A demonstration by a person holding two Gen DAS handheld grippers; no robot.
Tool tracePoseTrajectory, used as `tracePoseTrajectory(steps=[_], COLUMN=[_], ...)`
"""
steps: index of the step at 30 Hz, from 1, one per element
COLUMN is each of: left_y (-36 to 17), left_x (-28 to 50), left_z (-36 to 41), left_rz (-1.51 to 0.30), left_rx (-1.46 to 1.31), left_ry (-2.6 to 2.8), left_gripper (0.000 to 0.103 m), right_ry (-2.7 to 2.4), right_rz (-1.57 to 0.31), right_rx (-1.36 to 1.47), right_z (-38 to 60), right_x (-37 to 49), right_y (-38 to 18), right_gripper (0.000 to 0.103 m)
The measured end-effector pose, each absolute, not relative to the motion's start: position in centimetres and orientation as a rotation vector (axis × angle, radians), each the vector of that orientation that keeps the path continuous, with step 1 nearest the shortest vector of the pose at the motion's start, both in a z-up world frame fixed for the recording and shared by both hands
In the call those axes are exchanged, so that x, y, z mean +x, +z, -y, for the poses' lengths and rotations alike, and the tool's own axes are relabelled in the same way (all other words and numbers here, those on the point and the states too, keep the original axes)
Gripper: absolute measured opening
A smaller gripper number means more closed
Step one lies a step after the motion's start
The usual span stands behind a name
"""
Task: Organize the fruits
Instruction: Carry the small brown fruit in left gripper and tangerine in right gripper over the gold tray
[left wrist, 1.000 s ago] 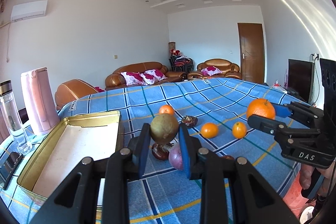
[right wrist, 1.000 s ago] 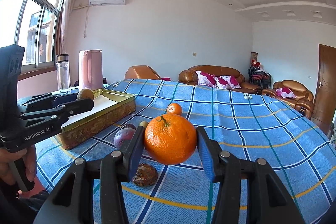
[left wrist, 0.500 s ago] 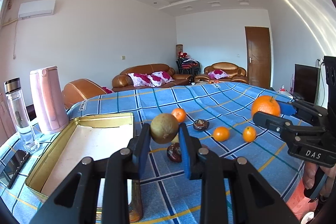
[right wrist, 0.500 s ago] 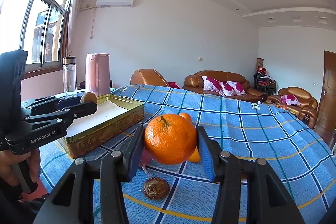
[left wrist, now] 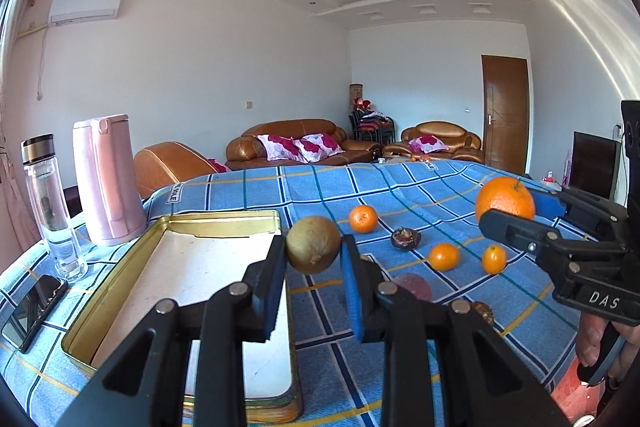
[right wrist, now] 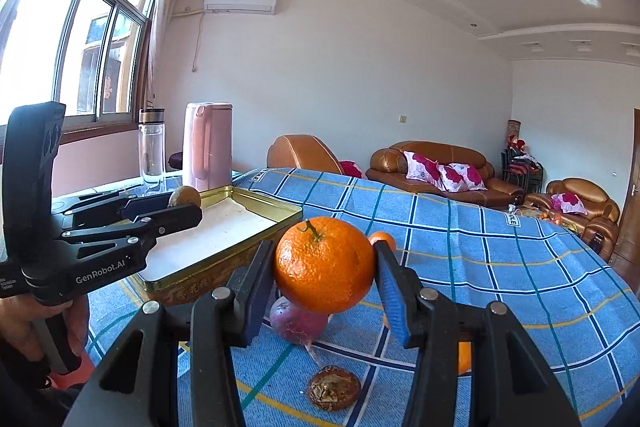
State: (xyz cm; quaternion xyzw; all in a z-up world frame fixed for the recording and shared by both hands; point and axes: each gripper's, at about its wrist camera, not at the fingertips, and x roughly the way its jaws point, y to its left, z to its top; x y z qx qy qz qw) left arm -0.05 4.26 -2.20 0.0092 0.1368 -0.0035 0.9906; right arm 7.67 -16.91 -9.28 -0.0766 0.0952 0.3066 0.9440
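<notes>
My left gripper [left wrist: 313, 255] is shut on a brown-green kiwi [left wrist: 313, 244] and holds it in the air over the right edge of the gold tin tray [left wrist: 224, 221]. The kiwi also shows in the right wrist view [right wrist: 185, 196]. My right gripper [right wrist: 324, 267] is shut on a large orange [right wrist: 323, 264], held above the blue checked tablecloth [right wrist: 500, 267]; the orange shows at right in the left wrist view [left wrist: 505, 198]. On the cloth lie small oranges [left wrist: 363, 219], [left wrist: 444, 256], [left wrist: 494, 259], a dark mangosteen [left wrist: 405, 238] and a purple fruit [right wrist: 297, 321].
A pink kettle [left wrist: 106, 179] and a glass bottle [left wrist: 50, 207] stand left of the tray, with a phone [left wrist: 34, 307] at the table's left edge. A brown dried fruit [right wrist: 334, 391] lies near the front edge. Sofas stand beyond the table.
My left gripper has moved left with the kiwi, from over the loose fruits to the tray's right edge. My right gripper has shifted left toward the tray with the orange.
</notes>
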Motion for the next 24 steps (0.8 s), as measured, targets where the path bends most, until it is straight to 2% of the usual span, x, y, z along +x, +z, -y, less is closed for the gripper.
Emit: tracePoseTrajectory(steps=[24], left_y=[-3.5], left_x=[0.9], left_z=[-8.8], left_rz=[-0.336], left_rx=[-0.042], left_ry=[0.079], left_gripper=[0.028], right_ry=[0.725], right_rz=[-0.217], right_rx=[-0.213], right_z=[11.3], right_x=[8.9], right_y=[-8.6], right_gripper=[0.051])
